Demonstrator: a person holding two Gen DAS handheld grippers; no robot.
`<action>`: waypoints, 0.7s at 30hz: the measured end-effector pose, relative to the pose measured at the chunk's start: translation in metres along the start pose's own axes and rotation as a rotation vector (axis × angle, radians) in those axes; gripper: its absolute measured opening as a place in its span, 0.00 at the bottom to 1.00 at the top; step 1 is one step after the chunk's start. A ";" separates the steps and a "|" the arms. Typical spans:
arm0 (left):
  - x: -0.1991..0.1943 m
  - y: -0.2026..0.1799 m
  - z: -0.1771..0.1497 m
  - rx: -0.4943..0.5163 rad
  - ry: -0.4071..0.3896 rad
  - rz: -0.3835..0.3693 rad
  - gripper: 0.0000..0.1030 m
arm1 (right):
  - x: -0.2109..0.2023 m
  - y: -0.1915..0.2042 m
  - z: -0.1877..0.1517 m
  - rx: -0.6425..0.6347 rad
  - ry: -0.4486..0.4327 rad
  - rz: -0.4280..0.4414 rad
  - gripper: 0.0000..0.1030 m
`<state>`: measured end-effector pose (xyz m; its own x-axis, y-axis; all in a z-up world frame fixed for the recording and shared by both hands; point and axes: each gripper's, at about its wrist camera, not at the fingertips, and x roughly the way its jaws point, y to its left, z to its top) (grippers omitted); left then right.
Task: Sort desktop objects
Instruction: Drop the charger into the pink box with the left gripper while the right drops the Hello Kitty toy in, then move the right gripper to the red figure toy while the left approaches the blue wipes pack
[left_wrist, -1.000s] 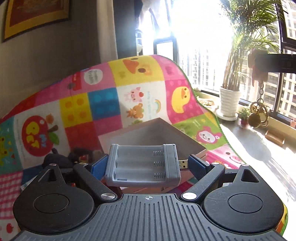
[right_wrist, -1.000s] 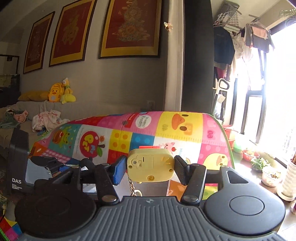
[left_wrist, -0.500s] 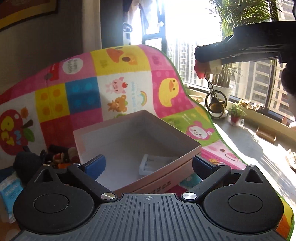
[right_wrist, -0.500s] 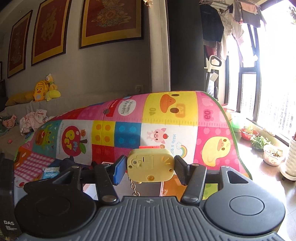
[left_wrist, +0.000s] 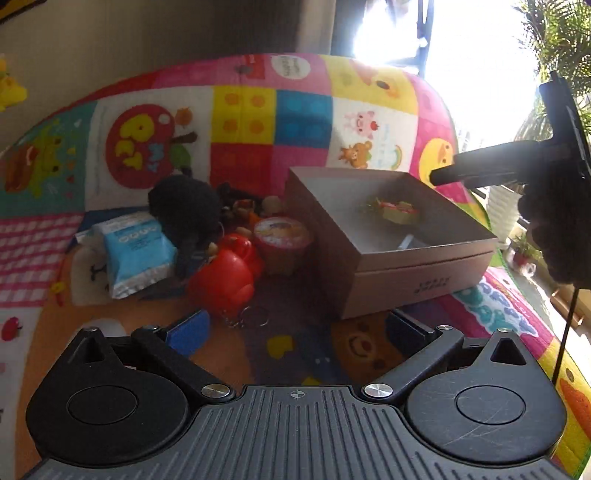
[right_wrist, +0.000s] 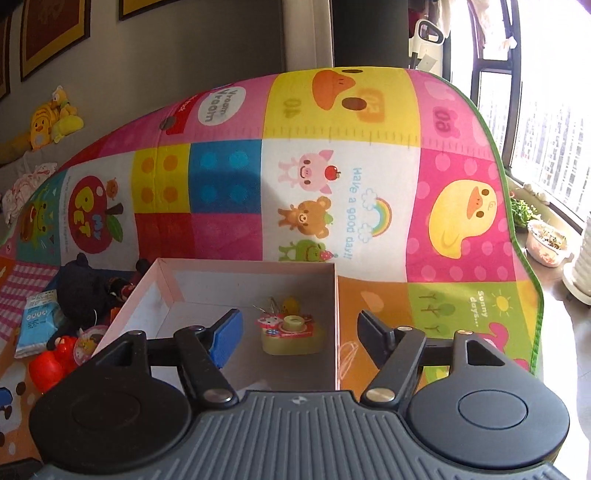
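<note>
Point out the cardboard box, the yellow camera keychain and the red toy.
cardboard box (left_wrist: 417, 275), left wrist view, near side wall.
yellow camera keychain (right_wrist: 291, 338), right wrist view, its body.
red toy (left_wrist: 221, 280), left wrist view, its rounded body.

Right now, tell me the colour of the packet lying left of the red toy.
Light blue packet with silver edges; left wrist view.

Harsh sunlight blows out the window (left_wrist: 461, 55), the mat (right_wrist: 332, 184) bulges with fisheye distortion, foreground dim.
</note>
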<state>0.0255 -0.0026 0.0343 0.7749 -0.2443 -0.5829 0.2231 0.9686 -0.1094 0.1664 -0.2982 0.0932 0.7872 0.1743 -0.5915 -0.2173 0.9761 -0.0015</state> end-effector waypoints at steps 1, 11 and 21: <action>0.001 0.007 -0.004 -0.011 0.008 0.017 1.00 | -0.009 0.001 -0.007 -0.020 -0.003 -0.011 0.69; -0.007 0.065 -0.022 -0.117 0.000 0.288 1.00 | -0.070 0.088 -0.035 -0.260 -0.078 0.109 0.79; -0.021 0.121 -0.033 -0.316 -0.014 0.390 1.00 | -0.042 0.233 -0.065 -0.555 -0.131 0.231 0.71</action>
<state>0.0170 0.1213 0.0070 0.7735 0.1400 -0.6182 -0.2731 0.9537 -0.1258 0.0453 -0.0862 0.0652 0.7411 0.4220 -0.5222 -0.6307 0.7044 -0.3257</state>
